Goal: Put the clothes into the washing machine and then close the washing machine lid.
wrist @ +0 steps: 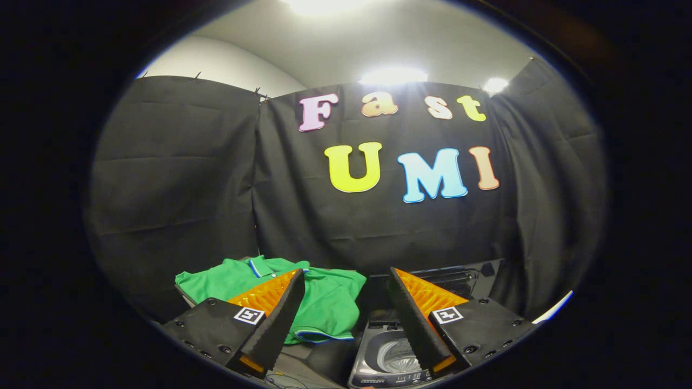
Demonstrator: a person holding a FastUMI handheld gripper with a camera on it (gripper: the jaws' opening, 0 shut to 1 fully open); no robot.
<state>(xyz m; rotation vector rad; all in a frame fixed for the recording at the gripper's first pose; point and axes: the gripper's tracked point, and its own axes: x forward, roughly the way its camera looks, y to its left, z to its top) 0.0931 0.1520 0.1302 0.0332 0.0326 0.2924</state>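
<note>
Beyond our left finger, we see the green shirt (324,302) lying crumpled on a raised surface whose nature we cannot tell, its blue-trimmed collar toward the black cloth wall (216,178). Just beside it, ahead of our right finger, stands the washing machine (386,356), lid (454,281) raised against the wall and the drum open below. Our gripper (346,278) hangs with its 2 fingers spread wide, grasping nothing, well above both.

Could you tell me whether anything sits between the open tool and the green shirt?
Nothing visible does. The tool is open and empty, the shirt lies just ahead of its fingers, and the washing machine beside it is open.
</note>
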